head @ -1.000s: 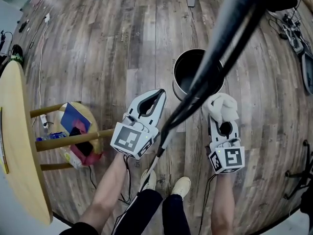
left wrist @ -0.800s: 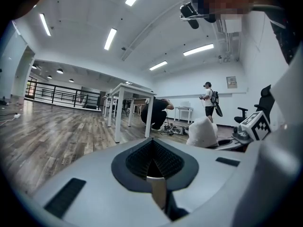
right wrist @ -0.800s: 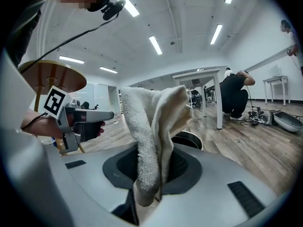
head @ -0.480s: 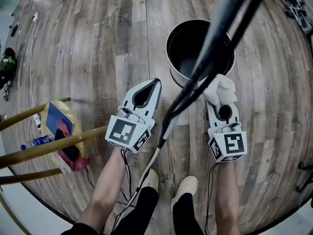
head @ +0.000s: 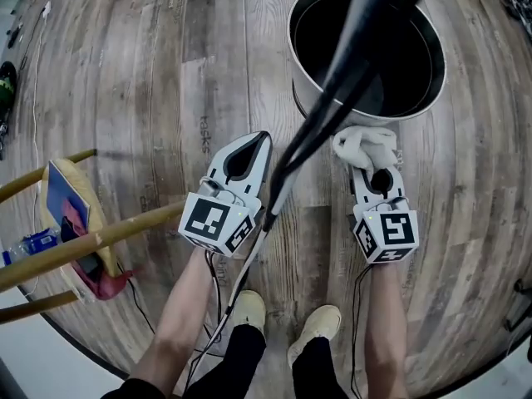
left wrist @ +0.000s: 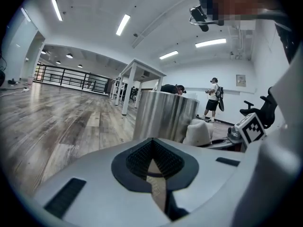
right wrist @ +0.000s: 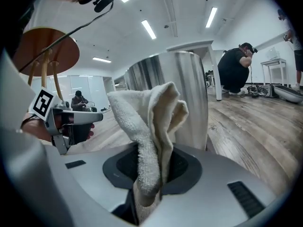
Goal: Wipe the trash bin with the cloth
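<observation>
Steel bin (right wrist: 182, 98) wall, cloth (right wrist: 147, 122) pinched, right tool (right wrist: 152, 167)

Bin (right wrist: 189, 98) brushed metal; cloth (right wrist: 147, 126) rough terry; floor (head: 166, 98) seemingly wood.

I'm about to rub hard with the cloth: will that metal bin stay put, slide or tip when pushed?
It may slide: the trash bin looks thin metal, seemingly empty, on a smooth wood floor. A push high up might tip it. The left gripper, shut and empty, could brace it.
</observation>
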Action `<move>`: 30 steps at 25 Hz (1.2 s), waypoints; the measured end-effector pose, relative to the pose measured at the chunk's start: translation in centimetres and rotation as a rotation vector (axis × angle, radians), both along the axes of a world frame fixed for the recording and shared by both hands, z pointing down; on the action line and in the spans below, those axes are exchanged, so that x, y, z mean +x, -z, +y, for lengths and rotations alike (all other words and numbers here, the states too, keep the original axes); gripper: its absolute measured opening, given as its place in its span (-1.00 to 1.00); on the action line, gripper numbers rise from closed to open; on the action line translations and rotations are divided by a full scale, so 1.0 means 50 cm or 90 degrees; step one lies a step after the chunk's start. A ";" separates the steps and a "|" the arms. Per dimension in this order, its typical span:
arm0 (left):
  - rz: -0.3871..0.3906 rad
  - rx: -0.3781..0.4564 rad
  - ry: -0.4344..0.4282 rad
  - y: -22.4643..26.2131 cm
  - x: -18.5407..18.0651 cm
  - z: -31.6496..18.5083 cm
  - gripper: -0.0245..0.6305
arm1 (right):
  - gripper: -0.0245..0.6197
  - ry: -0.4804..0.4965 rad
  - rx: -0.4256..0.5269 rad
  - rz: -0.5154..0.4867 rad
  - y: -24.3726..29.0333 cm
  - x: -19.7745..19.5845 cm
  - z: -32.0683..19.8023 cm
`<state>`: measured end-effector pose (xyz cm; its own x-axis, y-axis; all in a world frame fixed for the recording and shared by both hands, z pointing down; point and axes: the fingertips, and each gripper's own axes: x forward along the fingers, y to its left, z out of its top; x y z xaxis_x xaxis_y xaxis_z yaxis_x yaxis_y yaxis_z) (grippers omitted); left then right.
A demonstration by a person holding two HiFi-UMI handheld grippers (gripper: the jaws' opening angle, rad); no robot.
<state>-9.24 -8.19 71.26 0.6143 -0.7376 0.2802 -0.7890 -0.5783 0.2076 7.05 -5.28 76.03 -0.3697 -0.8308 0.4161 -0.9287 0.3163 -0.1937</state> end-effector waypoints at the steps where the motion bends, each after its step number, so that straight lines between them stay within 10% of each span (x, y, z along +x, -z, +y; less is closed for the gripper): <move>1: -0.003 -0.006 0.001 -0.024 -0.006 0.005 -0.94 | -0.63 0.000 -0.006 0.000 -0.023 -0.002 0.001; 16: -0.003 -0.034 0.008 -0.148 -0.032 0.020 -0.94 | -0.63 -0.012 -0.048 0.002 -0.174 -0.015 0.011; 30: -0.007 -0.042 -0.011 0.105 0.008 0.193 -0.94 | -0.63 -0.014 -0.055 -0.015 0.086 0.008 0.280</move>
